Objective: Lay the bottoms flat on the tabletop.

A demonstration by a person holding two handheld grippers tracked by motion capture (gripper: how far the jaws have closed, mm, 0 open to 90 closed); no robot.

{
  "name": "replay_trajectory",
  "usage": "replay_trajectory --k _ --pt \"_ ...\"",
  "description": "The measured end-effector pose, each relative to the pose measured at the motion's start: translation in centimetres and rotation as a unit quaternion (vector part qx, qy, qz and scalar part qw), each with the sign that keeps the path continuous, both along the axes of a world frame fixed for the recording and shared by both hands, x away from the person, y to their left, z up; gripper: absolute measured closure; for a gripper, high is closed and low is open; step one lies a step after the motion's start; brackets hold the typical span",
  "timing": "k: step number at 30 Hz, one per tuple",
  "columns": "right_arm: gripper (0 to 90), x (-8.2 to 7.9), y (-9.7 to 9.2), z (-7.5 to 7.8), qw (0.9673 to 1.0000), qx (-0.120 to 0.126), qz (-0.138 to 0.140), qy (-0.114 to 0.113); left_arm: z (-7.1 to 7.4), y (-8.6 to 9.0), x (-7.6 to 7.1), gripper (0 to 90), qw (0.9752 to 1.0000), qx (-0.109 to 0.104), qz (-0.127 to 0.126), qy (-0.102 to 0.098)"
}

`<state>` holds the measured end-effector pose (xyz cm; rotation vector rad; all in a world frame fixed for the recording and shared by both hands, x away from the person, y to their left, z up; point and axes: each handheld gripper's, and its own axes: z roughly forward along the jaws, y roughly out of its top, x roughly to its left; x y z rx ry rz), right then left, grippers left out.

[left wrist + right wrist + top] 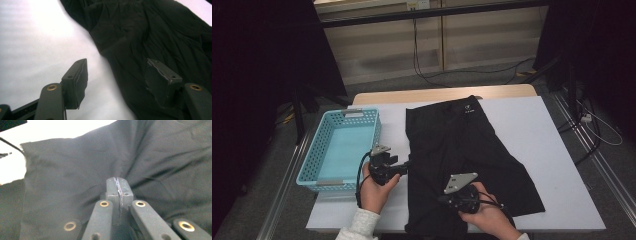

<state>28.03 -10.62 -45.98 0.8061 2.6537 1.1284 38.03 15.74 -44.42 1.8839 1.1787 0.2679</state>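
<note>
White worktop (562, 150) carries everything. At its near edge my right gripper (117, 185) is pinched tight, its pads meeting on a fold of the black shorts (462, 145). My left gripper (117, 77) gapes at their left hem, clamping nothing. Farther left sits the blue basket (309, 170).

A pair of black shorts (462, 150) lies spread and wrinkled on the white table cover, waistband facing away.

black garment (462, 145): 1; blue basket (312, 165): 1; grippers: 2; hands: 2
</note>
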Motion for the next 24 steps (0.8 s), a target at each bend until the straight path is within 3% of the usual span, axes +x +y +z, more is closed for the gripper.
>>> replay_trajectory --k 2,4,5,8,10,13,14,16,20,24 --pt "84.7 -0.2 -0.9 0.2 1.0 -0.003 -0.004 0.005 0.3 0.1 0.0 35.3 1.0 -0.003 0.001 -0.001" --pt "65.4 0.0 -1.0 0.5 0.9994 0.025 -0.015 -0.016 0.3 0.1 0.0 34.4 1.0 -0.001 0.002 -0.004" --pt "54.3 0.1 0.0 0.9 0.9985 0.036 -0.01 -0.039 0.3 0.1 0.0 33.4 1.0 -0.001 0.003 -0.004" --pt "52.9 -0.1 1.5 0.9 0.9977 0.055 0.01 -0.038 0.1 0.0 0.1 32.2 1.0 0.005 0.003 -0.005" --pt "49.0 -0.4 3.1 0.5 0.9979 0.051 0.029 -0.03 -0.1 0.0 0.2 31.3 1.0 0.0 0.003 0.001" --pt "52.7 -0.5 4.5 -0.7 0.9986 0.017 0.042 -0.029 -0.4 0.1 0.2 31.3 1.0 0.001 0.004 0.008" --pt "62.6 -0.5 4.5 -0.9 0.998 0.03 0.042 -0.037 -0.4 0.1 0.3 31.4 0.9999 0.001 0.006 0.009" --pt "87.4 -0.6 4.6 -0.7 0.9984 0.028 0.038 -0.032 -0.2 0.0 0.3 31.8 1.0 0.002 0.006 0.006" --pt "90.0 -0.6 4.5 -0.6 0.9987 0.031 0.038 -0.015 0.1 -0.7 0.4 34.1 1.0 0.005 -0.002 0.006" --pt "90.0 -0.7 4.1 -0.5 0.9973 0.05 0.053 0.003 0.3 -1.2 0.4 33.8 1.0 0.007 -0.002 0.004"
